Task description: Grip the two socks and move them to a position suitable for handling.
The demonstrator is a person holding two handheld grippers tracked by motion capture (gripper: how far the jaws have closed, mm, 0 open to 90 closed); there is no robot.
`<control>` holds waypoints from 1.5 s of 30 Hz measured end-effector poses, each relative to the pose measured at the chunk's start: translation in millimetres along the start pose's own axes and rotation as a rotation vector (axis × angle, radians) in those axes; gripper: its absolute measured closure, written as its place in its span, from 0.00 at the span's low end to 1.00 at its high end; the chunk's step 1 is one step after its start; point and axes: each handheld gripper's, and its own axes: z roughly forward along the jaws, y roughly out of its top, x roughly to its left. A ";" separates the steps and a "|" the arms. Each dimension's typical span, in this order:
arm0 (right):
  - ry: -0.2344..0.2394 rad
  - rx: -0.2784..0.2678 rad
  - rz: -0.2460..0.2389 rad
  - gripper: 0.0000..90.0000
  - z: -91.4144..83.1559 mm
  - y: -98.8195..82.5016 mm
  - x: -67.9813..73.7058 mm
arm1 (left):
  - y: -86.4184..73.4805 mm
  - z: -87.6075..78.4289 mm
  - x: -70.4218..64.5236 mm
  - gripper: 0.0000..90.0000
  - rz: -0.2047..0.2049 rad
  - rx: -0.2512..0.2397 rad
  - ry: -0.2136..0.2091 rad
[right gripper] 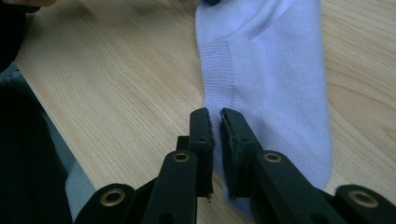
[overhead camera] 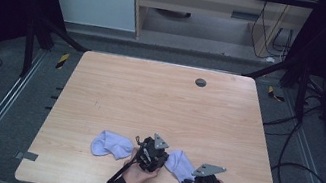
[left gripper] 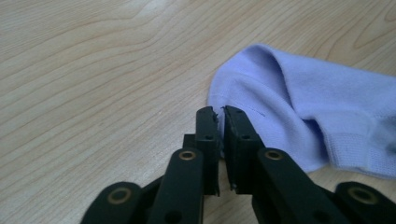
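Both tongs are pinched on a light purple sock [overhead camera: 113,145]: the left tongs [left gripper: 220,114] nip one edge, the right tongs [right gripper: 215,116] nip another. It lies on the big wooden tabletop [overhead camera: 149,99], near the person's side. To do this well, I think both should keep a firm pinch and pull gently apart, so the sock goes flat.

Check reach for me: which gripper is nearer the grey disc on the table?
Left. The left gripper sits nearward of the grey disc; the right gripper farther, by the near edge.
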 end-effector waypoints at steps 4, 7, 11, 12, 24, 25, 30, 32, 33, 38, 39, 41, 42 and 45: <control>0.010 -0.023 0.014 0.94 -3.7 1.1 -1.2 | 0.1 -0.2 0.6 0.98 0.005 0.002 -0.011; 0.001 -0.080 0.031 0.94 -11.8 3.6 -3.5 | 0.0 -0.5 1.4 0.99 0.003 -0.003 -0.016; -0.032 -0.156 0.076 0.94 -22.8 6.6 -10.6 | 0.1 -1.3 1.4 0.99 0.011 -0.004 -0.023; -0.043 -0.171 0.091 0.94 -24.9 7.2 -12.5 | 0.1 -1.4 1.5 0.99 0.014 -0.004 -0.023; -0.217 -0.244 0.241 0.93 -32.5 12.4 -47.5 | -0.3 -1.8 1.9 0.99 0.029 0.000 -0.021; -0.226 -0.244 0.250 0.93 -32.3 11.7 -51.1 | -0.4 -1.5 1.9 0.99 0.030 0.000 -0.021; -0.272 -0.225 0.295 0.92 -31.8 6.0 -69.0 | -0.2 -1.2 1.8 0.99 0.030 -0.005 -0.023; -0.280 -0.212 0.309 0.91 -31.6 3.9 -73.0 | 0.1 -1.0 1.8 0.98 0.029 -0.008 -0.025; -0.292 -0.205 0.311 0.89 -31.1 2.8 -74.4 | 0.4 -1.2 1.7 0.98 0.029 -0.011 -0.027; -0.341 -0.208 0.306 0.73 -32.1 2.0 -75.4 | 3.3 -9.2 6.2 0.81 0.032 -0.031 -0.021; -0.349 -0.217 0.301 0.70 -33.2 1.9 -75.4 | 4.1 -12.6 8.0 0.78 0.032 -0.042 -0.018; -0.355 -0.235 0.303 0.67 -36.2 2.0 -75.0 | 6.0 -21.3 13.1 0.72 0.032 -0.061 -0.008; -0.364 -0.242 0.296 0.65 -37.3 1.9 -75.3 | 6.9 -25.9 16.3 0.70 0.027 -0.074 -0.005; -0.366 -0.263 0.282 0.59 -39.8 2.5 -74.8 | 8.6 -40.6 27.5 0.64 0.016 -0.099 0.009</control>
